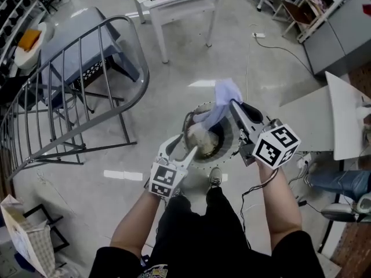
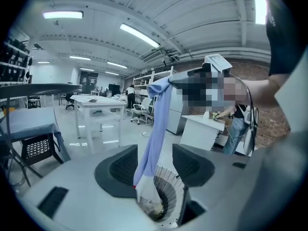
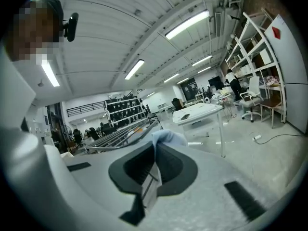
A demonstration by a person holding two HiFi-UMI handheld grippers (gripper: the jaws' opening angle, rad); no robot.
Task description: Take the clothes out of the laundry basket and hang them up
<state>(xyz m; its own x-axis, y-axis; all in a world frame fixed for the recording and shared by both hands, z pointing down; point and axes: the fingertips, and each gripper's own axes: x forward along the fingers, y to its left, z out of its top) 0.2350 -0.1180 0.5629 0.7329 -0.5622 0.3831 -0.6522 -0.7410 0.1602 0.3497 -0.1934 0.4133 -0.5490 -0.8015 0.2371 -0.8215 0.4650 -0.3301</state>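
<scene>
Right gripper (image 1: 233,104) is clamped on the upper edge of a light blue garment (image 1: 224,95), held above the laundry basket (image 1: 231,145) on the floor, with the cloth's lower end trailing into the basket. Left gripper (image 1: 184,149) has its jaws wide apart, gripping nothing, over the basket rim. Drying rack (image 1: 75,80) stands well apart.

Nothing legible anywhere. In the head view, right-hand cube (image 1: 276,145) at four o'clock and left-hand cube (image 1: 164,179) at six o'clock show black-and-white squares only, no letters. White tag (image 3: 150,189) on the pale blue garment (image 3: 167,137), pinched in the jaws: print too blurred to read.
</scene>
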